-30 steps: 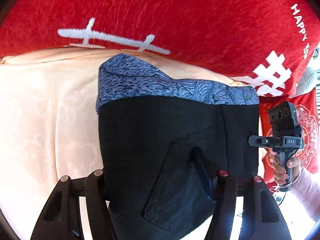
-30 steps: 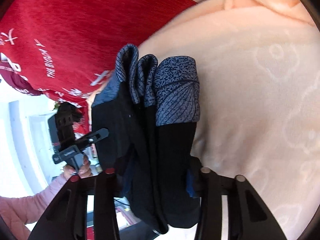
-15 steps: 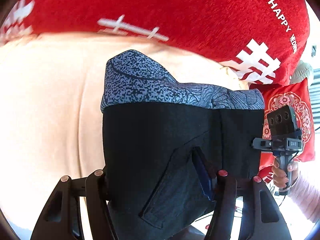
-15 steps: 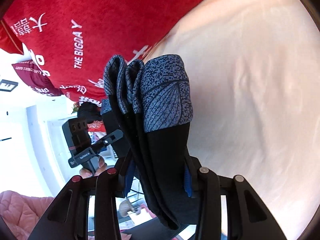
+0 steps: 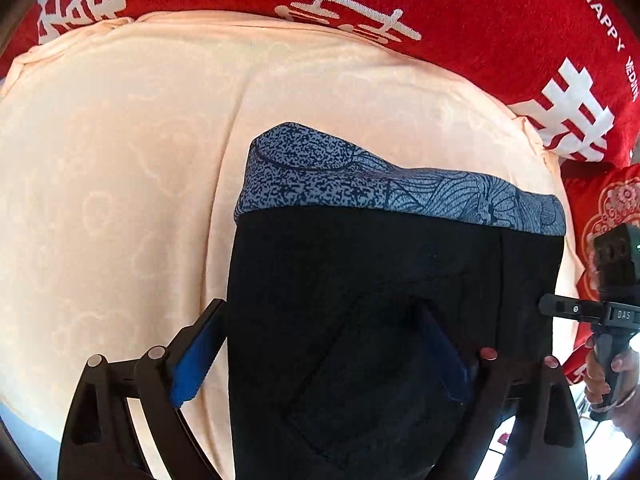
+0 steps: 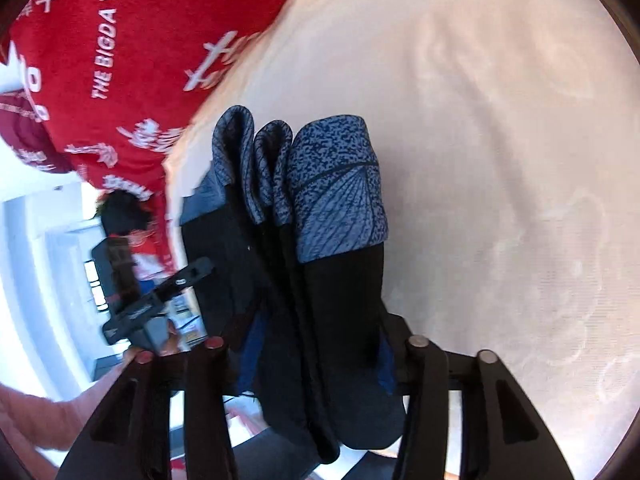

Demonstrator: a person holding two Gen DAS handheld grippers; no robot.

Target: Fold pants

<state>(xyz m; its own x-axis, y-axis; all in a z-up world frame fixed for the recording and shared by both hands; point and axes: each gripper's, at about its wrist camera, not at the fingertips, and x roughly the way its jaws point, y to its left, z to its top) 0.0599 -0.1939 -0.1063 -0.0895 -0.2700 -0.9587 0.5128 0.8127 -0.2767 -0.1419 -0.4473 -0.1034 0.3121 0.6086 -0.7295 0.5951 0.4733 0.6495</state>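
Note:
The folded black pants [image 5: 384, 304] with a blue patterned waistband [image 5: 392, 188] hang above a peach blanket [image 5: 120, 184]. My left gripper [image 5: 320, 336] is open: its left blue pad [image 5: 196, 356] stands clear of the cloth, the right finger is behind the fabric. My right gripper [image 6: 316, 340] is shut on the pants [image 6: 328, 280], gripping the stacked folds seen edge-on, waistband [image 6: 340, 196] pointing away. The right gripper also shows at the right edge of the left wrist view [image 5: 612, 312].
A red blanket with white lettering [image 5: 440, 8] lies beyond the peach blanket, also in the right wrist view [image 6: 100, 60]. A red patterned cushion [image 5: 608, 208] sits at the right. The peach blanket [image 6: 500, 160] spreads under the pants.
My left gripper has opened and its left finger has come off the pants. The pants have moved lower over the peach blanket, still held by the right gripper.

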